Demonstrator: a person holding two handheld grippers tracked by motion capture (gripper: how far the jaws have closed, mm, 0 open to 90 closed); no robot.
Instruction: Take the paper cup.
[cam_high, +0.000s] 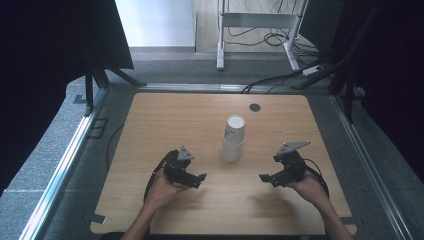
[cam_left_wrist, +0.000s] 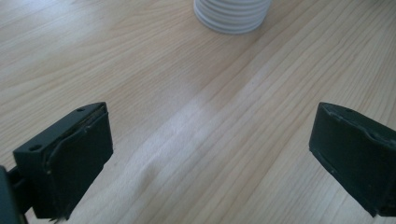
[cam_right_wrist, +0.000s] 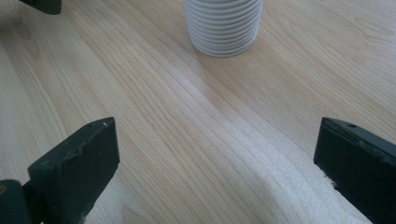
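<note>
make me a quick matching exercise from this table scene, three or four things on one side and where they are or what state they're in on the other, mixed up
Things:
1. stack of white cups
2. left gripper
3. right gripper
4. dark round spot

Places or states:
A. open, left of the stack, pointing toward it
B. upside down, mid-table
C. on the table's far edge, beyond the stack
D. open, right of the stack, pointing toward it

Pairs: 1-B, 2-A, 3-D, 4-C

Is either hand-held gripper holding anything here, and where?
Nothing held: left hand-held gripper and right hand-held gripper are both open, apart from the cup stack.
</note>
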